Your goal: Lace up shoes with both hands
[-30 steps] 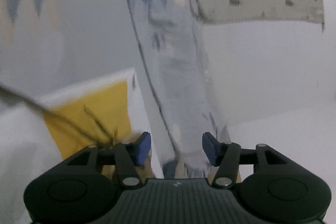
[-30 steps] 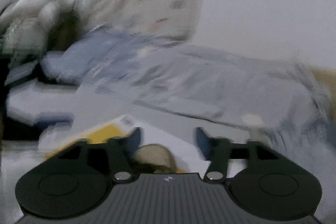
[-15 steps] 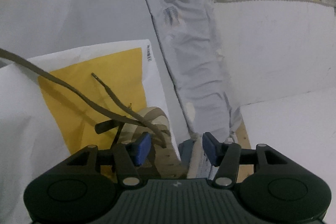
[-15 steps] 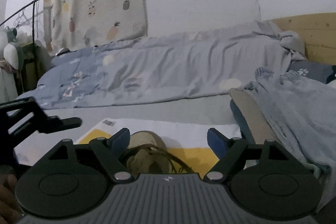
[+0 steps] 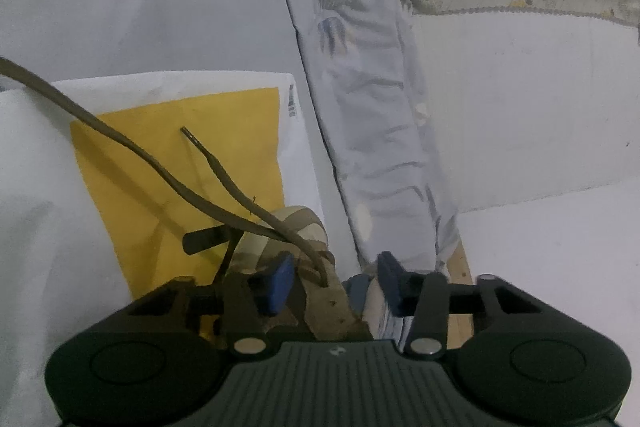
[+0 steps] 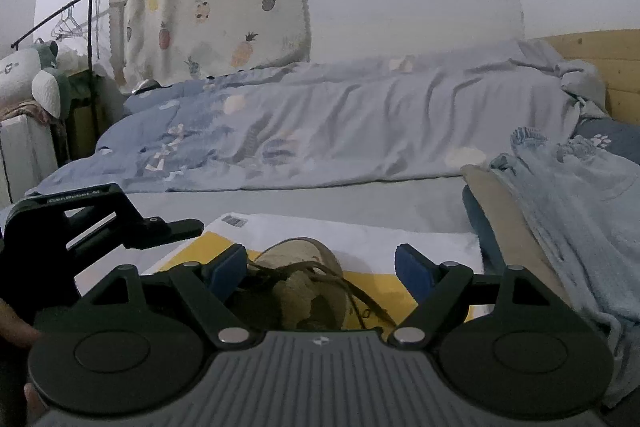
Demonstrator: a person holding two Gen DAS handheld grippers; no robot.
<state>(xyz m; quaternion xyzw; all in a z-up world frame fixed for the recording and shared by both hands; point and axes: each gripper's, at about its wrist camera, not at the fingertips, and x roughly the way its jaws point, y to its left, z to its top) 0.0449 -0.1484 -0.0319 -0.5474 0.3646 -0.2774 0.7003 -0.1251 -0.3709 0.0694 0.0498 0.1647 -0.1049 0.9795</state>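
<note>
Left gripper (image 5: pixel 334 277): dark grey-green body, ribbed centre panel with a small pale emblem at its top edge; a round housing with a recessed disc on each side of that panel. Two black linkage arms rise from silver pivot screws beside the panel; smaller silver screws sit on the outer links. Fingers (image 5: pixel 280 281) carry blue pads. Right gripper (image 6: pixel 320 273): same build, ribbed panel lighter grey, same emblem, silver pivot screws, blue-padded fingers (image 6: pixel 226 267). In the right wrist view, left of the ribbed panel, the other gripper shows side-on: black angular frame, slotted, faint pale lettering along its top bar, not legible. Part of a hand (image 6: pixel 18 327) shows at the frame's lower left edge; no sleeve discernible.
</note>
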